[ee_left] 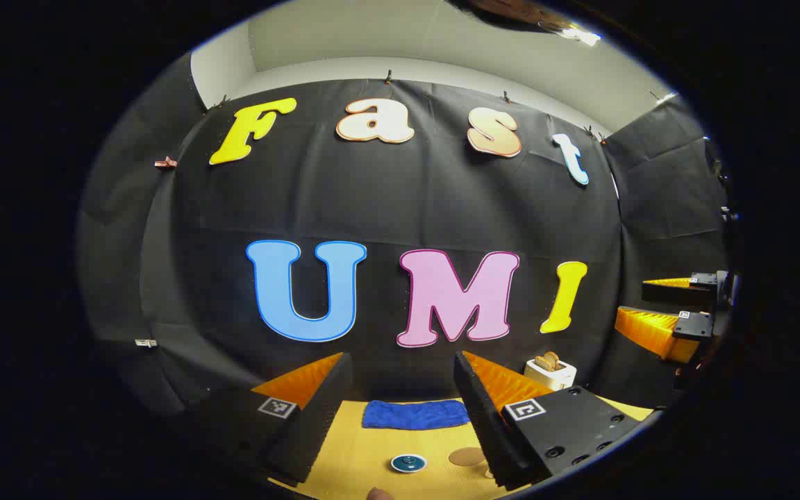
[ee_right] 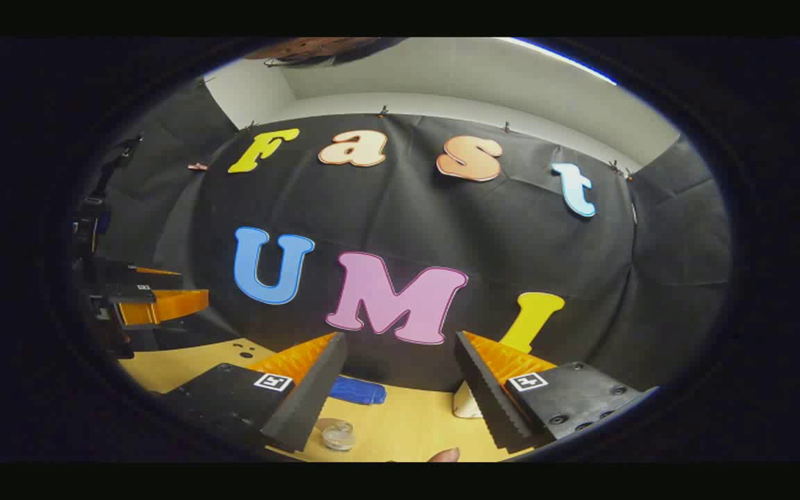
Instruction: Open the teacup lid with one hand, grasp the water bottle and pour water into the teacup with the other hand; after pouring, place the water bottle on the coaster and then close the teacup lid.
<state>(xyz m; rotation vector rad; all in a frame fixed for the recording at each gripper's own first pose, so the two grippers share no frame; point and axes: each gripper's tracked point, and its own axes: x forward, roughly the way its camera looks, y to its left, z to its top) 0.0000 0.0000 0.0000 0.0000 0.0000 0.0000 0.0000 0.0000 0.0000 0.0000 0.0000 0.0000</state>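
Observation:
In the left gripper view, a round teal teacup lid (ee_left: 408, 462) with a small knob sits low on the yellow table (ee_left: 351, 451). A flat brown coaster (ee_left: 467, 456) lies just to its right. My left gripper (ee_left: 400, 357) hangs open above them, holding nothing. The right gripper (ee_left: 639, 305) shows far right, open too. In the right gripper view, my right gripper (ee_right: 400, 337) is open over the table (ee_right: 400, 423), with a small clear glass object (ee_right: 337, 435) below its left finger; I cannot tell what it is. The left gripper (ee_right: 192, 288) floats at the far left.
A blue cloth (ee_left: 415, 414) lies at the back of the table, also in the right gripper view (ee_right: 358, 391). A white toaster (ee_left: 550, 371) with toast stands at the back right. A pinkish rounded thing (ee_right: 444, 455) peeks in at the bottom edge.

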